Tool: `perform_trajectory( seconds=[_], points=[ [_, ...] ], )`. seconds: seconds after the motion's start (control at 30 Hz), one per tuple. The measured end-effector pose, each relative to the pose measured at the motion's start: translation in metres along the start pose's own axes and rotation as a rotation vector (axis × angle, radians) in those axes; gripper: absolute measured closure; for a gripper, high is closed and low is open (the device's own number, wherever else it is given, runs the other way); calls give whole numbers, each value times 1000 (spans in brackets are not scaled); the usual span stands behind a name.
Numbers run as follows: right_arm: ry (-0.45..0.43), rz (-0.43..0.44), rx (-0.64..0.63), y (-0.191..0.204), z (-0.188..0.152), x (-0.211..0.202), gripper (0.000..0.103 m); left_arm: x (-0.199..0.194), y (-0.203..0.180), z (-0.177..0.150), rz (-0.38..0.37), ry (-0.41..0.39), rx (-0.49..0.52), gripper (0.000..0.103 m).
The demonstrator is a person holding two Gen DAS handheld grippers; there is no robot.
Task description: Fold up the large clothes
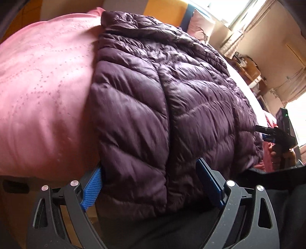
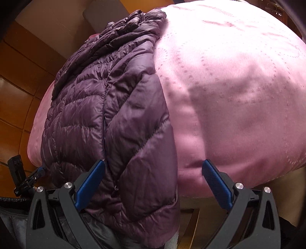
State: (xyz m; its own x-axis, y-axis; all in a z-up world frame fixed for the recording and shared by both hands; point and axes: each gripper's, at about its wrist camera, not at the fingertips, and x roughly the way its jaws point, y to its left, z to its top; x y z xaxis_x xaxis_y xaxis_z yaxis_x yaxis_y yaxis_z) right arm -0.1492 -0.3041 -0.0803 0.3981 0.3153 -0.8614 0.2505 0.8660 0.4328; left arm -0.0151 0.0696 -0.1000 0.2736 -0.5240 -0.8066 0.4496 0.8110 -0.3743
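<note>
A dark purple quilted puffer jacket [image 1: 153,95] lies flat on a pink bedcover [image 1: 47,95], its hem hanging over the near edge of the bed. My left gripper [image 1: 150,185] stands wide open around the hem's left corner, and its blue pads [image 1: 91,187] are not clamped on the cloth. In the right wrist view the jacket [image 2: 114,115] fills the left half and the bedcover [image 2: 229,95] the right. My right gripper [image 2: 153,184] is open astride the hem's right corner. Each gripper shows small in the other's view: the right gripper [image 1: 267,134] and the left gripper [image 2: 36,176].
Brown wooden floor [image 2: 15,95] runs along the bed's left side. A pillow [image 1: 200,23] lies at the head of the bed. Beyond it are a bright window [image 1: 239,11] and cluttered furniture [image 1: 248,67] on the right.
</note>
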Motion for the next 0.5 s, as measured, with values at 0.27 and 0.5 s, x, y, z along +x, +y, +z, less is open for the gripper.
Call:
perform_trajectory(
  seconds=[0.27,0.5],
  points=[
    [165,24,-98,16,-23,16,25,5,9,-3,-15,29,-34,38],
    [183,20,-206,42,-25,16,72,8,33,-20,-13,88,-129,54]
  ],
)
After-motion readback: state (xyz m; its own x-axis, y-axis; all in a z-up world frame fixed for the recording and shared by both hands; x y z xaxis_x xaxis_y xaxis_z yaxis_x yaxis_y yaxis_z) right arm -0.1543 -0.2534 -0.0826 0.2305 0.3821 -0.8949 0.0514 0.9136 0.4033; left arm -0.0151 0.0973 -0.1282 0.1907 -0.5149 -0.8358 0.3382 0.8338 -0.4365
